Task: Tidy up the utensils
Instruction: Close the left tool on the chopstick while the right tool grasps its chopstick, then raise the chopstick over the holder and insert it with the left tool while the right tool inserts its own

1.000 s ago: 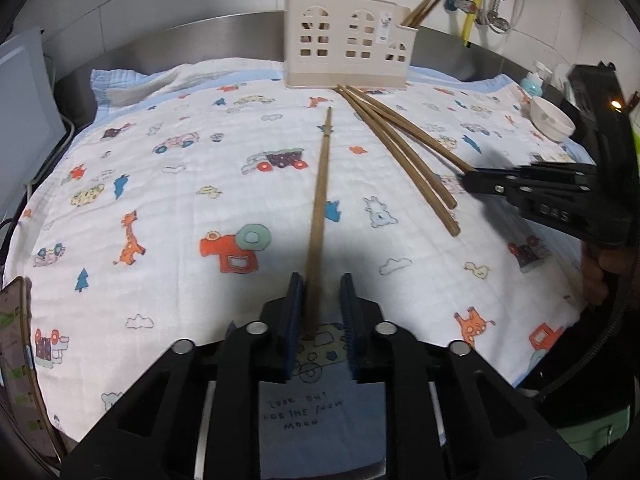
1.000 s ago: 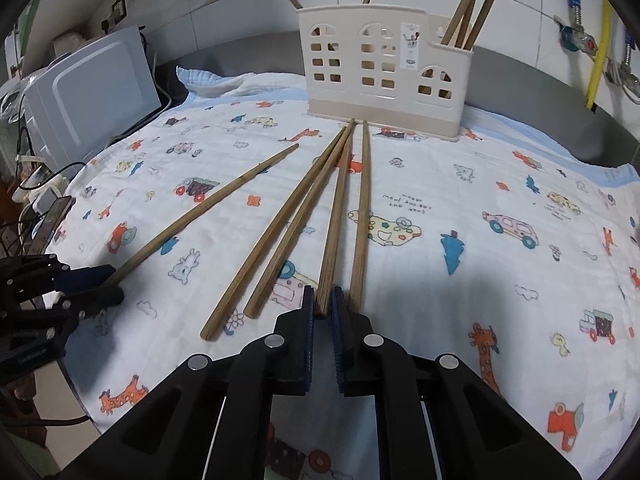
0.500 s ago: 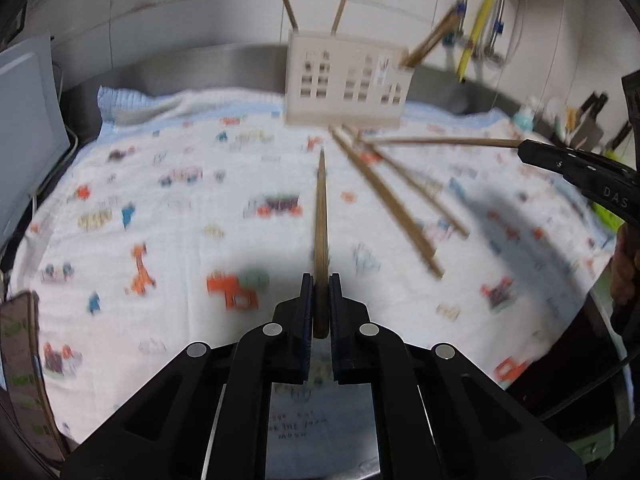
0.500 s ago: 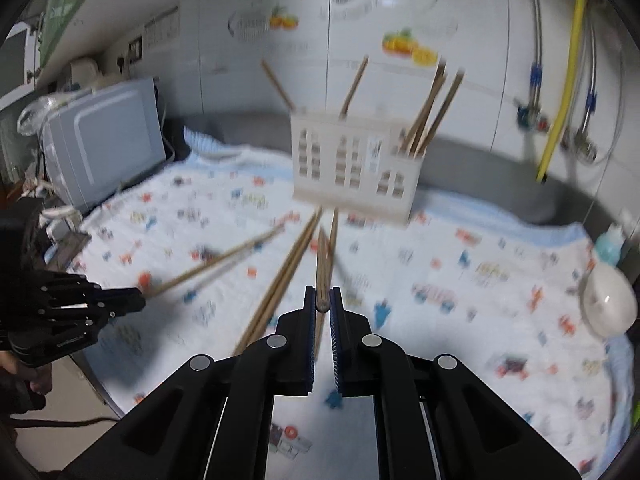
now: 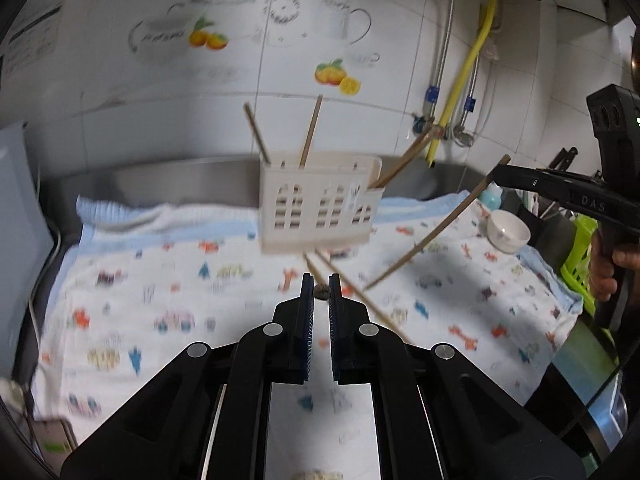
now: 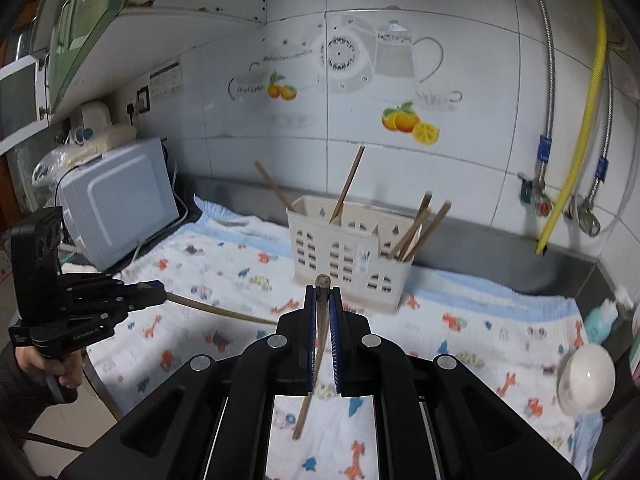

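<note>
A cream utensil holder (image 5: 320,204) (image 6: 348,252) stands at the back of the printed cloth with several chopsticks in it. My left gripper (image 5: 321,290) is shut on a wooden chopstick (image 5: 321,289) seen end-on, raised above the cloth; from the right wrist view that chopstick (image 6: 216,311) sticks out of the left gripper (image 6: 158,290). My right gripper (image 6: 322,294) is shut on another chopstick (image 6: 316,352) hanging down between the fingers; in the left wrist view it (image 5: 432,236) slants down from the right gripper (image 5: 496,174). Two chopsticks (image 5: 352,292) lie on the cloth.
A white appliance (image 6: 116,200) stands at the left. A white bowl (image 5: 507,232) (image 6: 586,376) and a small bottle (image 6: 600,322) sit at the right edge. Pipes and a yellow hose (image 6: 576,120) run down the tiled wall. A green basket (image 5: 580,252) is far right.
Both grippers lifted their chopsticks off the cloth and tilted upward, so the wall now fills the views. The left gripper closed on its chopstick earlier in the second.
</note>
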A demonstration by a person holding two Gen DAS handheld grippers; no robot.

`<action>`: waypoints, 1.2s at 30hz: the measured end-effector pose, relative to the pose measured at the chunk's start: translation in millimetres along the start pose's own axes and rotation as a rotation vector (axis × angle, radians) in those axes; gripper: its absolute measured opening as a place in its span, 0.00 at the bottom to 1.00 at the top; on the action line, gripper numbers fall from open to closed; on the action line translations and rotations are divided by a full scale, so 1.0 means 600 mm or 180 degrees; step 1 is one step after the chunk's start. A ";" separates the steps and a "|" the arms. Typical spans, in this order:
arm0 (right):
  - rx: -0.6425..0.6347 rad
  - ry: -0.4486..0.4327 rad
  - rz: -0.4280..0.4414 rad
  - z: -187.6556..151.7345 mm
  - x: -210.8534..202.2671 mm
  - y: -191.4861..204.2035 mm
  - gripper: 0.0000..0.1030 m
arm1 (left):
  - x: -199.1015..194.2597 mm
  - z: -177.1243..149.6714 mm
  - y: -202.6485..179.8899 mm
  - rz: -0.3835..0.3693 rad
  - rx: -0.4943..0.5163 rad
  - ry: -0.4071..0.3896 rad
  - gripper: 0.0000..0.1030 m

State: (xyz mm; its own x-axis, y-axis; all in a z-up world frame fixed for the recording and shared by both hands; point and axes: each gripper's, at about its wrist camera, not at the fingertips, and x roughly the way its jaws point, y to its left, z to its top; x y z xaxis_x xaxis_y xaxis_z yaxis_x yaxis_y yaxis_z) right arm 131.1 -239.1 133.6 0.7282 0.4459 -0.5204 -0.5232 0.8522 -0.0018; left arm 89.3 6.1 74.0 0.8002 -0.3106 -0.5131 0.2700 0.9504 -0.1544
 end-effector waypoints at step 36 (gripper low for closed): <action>0.0176 0.0345 -0.0319 0.167 0.172 -0.129 0.07 | 0.008 0.345 -0.048 0.0087 0.0544 -0.0682 0.05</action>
State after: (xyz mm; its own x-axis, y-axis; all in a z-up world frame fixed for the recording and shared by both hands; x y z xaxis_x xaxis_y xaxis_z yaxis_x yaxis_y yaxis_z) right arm 291.3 -231.7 165.7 0.7218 0.3284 -0.6092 -0.4230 0.9060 -0.0128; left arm 196.3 -25.9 251.0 0.8986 -0.2981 -0.3220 0.3185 0.9479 0.0113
